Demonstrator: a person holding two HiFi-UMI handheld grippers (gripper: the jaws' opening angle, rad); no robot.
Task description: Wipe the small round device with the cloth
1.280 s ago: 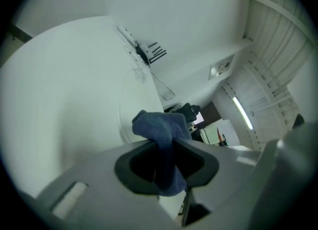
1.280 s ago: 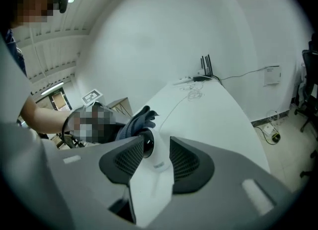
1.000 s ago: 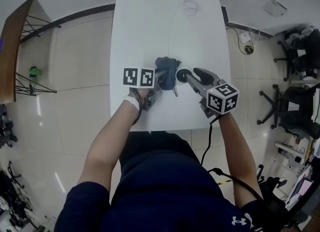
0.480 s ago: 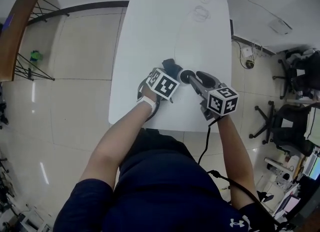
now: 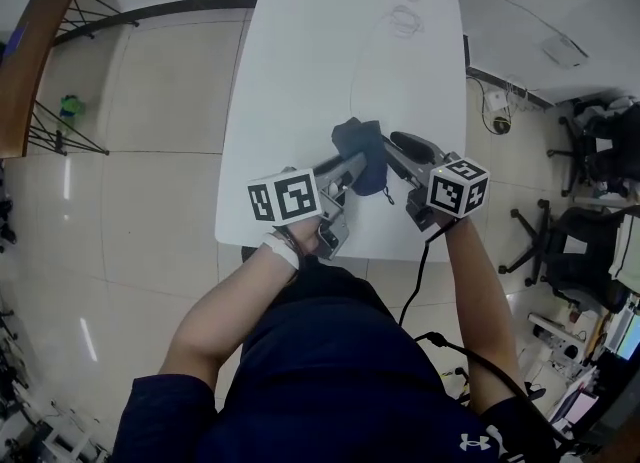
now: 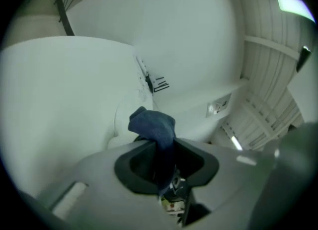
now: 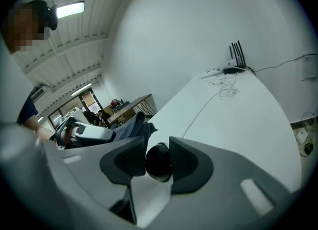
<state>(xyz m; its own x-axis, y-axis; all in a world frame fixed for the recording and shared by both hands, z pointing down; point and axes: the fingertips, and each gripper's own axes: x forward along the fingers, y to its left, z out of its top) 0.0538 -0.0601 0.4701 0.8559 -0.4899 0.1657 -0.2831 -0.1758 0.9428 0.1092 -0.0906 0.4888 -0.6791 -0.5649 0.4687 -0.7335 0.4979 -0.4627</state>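
My left gripper (image 5: 357, 165) is shut on a dark blue cloth (image 5: 362, 159), which bunches up between its jaws (image 6: 158, 133) in the left gripper view. The cloth hangs above the white table (image 5: 330, 61), right against the tips of my right gripper (image 5: 396, 143). The right gripper (image 7: 159, 160) is shut on the small round black device (image 7: 159, 163). In the right gripper view the cloth (image 7: 133, 127) and the left gripper (image 7: 85, 132) sit just left of the device. The cloth hides the device in the head view.
A thin cable (image 5: 400, 21) lies coiled at the table's far end, near a black router with antennas (image 7: 237, 55). The table's near edge (image 5: 330, 251) lies just under both hands. Office chairs (image 5: 590, 221) stand on the floor at right, and a wooden table (image 5: 40, 41) at left.
The left gripper has lifted and rolled, so its marker cube now sits nearer me. The cloth has come up against the right gripper's tips and covers the device. The right gripper barely moved.
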